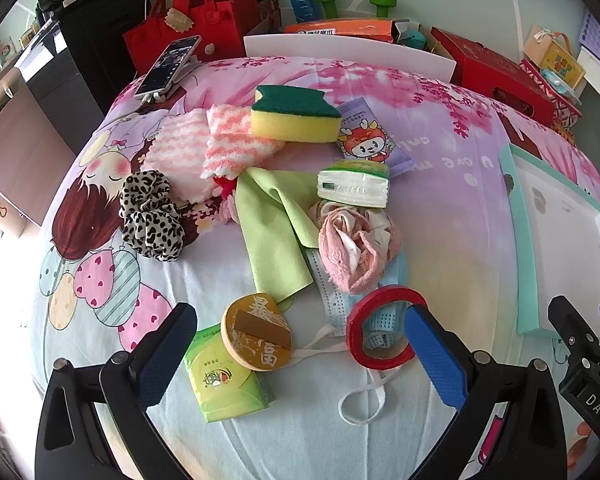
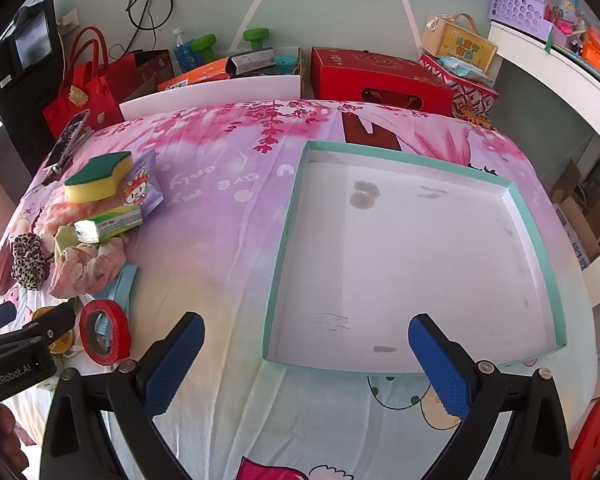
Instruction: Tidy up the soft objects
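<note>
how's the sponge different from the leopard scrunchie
The sponge is a firm block, yellow with a dark green top; the leopard scrunchie is a crumpled fabric ring in black and cream spots. The sponge rests partly on the pink striped cloth; the scrunchie lies on the bedsheet beside that cloth. Both lie in the pile, outside the teal-rimmed tray, touched by neither tool.

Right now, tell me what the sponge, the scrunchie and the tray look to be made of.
Sponge: yellow foam, matte and porous-looking, with a rougher dark green scouring layer on top.
Scrunchie: thin woven fabric in leopard print, gathered into ruffles, slight sheen; probably satin or chiffon.
Tray: likely cardboard, with thin teal walls folded at the corners and a matte white floor bearing grey stains.
</note>
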Demonstrator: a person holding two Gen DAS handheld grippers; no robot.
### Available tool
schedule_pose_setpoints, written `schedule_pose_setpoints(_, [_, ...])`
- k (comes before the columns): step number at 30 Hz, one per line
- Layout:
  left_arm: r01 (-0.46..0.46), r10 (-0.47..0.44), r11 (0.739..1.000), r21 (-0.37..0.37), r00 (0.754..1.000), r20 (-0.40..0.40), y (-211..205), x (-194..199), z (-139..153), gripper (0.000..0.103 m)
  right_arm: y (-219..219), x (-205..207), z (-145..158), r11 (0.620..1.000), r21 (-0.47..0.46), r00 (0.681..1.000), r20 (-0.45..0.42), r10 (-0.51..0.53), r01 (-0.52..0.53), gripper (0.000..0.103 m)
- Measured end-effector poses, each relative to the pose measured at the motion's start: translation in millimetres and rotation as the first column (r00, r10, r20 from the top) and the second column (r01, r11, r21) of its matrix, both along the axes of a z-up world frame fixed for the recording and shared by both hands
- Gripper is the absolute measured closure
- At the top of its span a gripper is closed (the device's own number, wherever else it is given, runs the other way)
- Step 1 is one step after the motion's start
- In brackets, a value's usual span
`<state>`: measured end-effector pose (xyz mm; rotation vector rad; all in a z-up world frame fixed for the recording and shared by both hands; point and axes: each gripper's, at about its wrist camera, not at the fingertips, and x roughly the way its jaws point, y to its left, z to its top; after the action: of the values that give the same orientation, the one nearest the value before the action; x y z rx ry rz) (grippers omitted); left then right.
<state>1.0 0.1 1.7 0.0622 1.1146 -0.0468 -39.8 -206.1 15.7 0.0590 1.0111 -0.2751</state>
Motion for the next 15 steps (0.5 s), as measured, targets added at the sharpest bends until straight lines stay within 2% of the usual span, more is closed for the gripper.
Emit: schedule_pose_setpoints(15, [-0.004,0.004,1.0,-0.004,1.0,0.0,3.4,0.4,0.3,0.0,0.8,-0.3,0.1,1.0,0.0,1.0,-0.002,0.0,0.0,0.0])
